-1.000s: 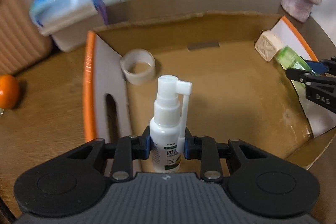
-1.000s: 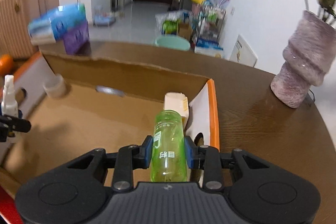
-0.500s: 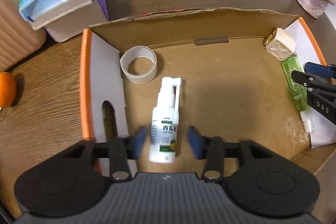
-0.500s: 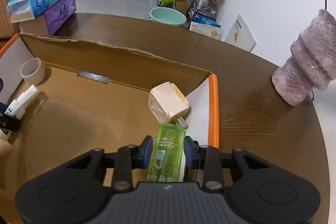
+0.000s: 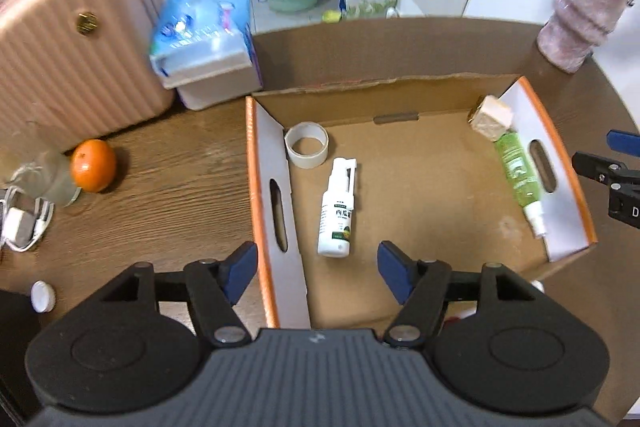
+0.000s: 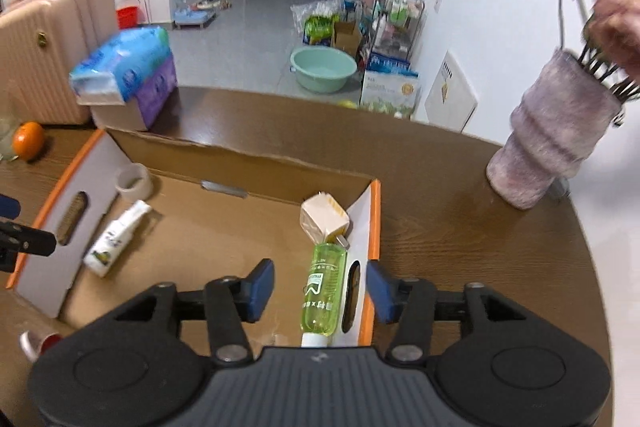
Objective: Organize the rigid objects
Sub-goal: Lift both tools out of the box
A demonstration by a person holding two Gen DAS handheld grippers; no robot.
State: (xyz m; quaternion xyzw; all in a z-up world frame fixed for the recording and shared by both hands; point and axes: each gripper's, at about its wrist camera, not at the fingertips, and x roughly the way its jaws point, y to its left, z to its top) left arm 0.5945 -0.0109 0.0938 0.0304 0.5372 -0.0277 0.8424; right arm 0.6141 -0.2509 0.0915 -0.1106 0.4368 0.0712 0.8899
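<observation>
An open cardboard box [image 5: 400, 91] [image 6: 248, 163] stands on a brown wooden table. Inside lie a white spray bottle [image 5: 337, 211] [image 6: 114, 239], a tape roll [image 5: 306, 145] [image 6: 134, 181], a cream cube-shaped plug [image 5: 491, 118] [image 6: 323, 217] and a green bottle [image 5: 519, 177] [image 6: 323, 291] along the right wall. My left gripper [image 5: 318, 273] is open and empty, raised above the box's near edge. My right gripper [image 6: 320, 291] is open and empty, raised over the green bottle.
An orange [image 5: 93, 165] [image 6: 27, 141], a glass [image 5: 48, 179], a white charger [image 5: 18, 227] and a white cap [image 5: 43, 295] lie left of the box. Tissue packs [image 5: 208, 39] [image 6: 124, 67] stand behind it. A mauve vase [image 5: 580, 19] [image 6: 556, 151] stands far right.
Both grippers opened and let go: the white spray bottle now lies flat in the box, the green bottle lies along the right wall. Both grippers rose and pulled back.
</observation>
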